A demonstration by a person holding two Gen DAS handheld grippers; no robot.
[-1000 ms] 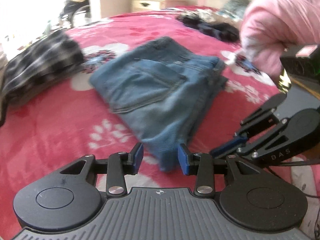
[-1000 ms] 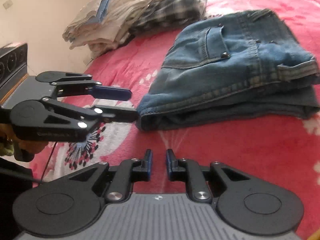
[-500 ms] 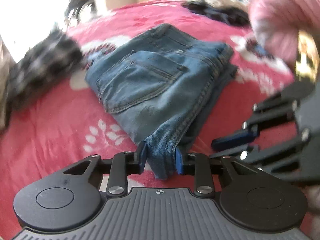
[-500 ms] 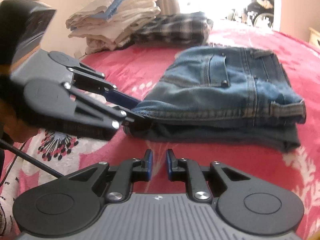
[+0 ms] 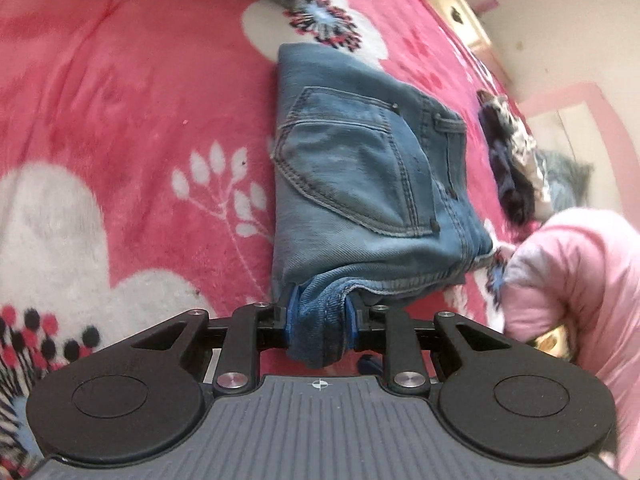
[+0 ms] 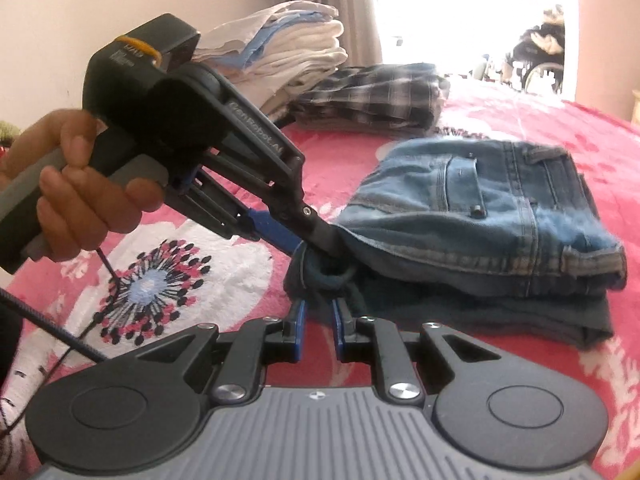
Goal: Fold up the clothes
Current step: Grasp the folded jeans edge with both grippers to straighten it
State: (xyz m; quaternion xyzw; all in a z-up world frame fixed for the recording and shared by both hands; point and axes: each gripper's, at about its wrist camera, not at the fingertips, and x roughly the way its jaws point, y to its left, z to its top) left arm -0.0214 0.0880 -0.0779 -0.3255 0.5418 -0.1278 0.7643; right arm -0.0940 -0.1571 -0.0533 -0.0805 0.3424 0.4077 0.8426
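A pair of folded blue jeans (image 5: 360, 168) lies on the red floral blanket (image 5: 120, 100). My left gripper (image 5: 318, 308) has its jaws closing, and the blue pads press on the bunched near corner of the jeans. The right wrist view shows the same grip: the left gripper (image 6: 316, 250), held in a hand (image 6: 72, 184), bites the dark corner of the jeans (image 6: 480, 208). My right gripper (image 6: 319, 312) sits just short of that corner. Its jaws stand open by a narrow gap with nothing between them.
A stack of folded white clothes (image 6: 288, 52) and a folded plaid garment (image 6: 372, 92) lie at the far side of the bed. A dark heap of clothes (image 5: 508, 152) sits beyond the jeans. A pink sleeve (image 5: 572, 280) is at the right.
My left gripper moved onto the near corner of the jeans, rolled sideways and closed its jaws on the denim. The right gripper drew slightly closer to the same corner, its gap unchanged.
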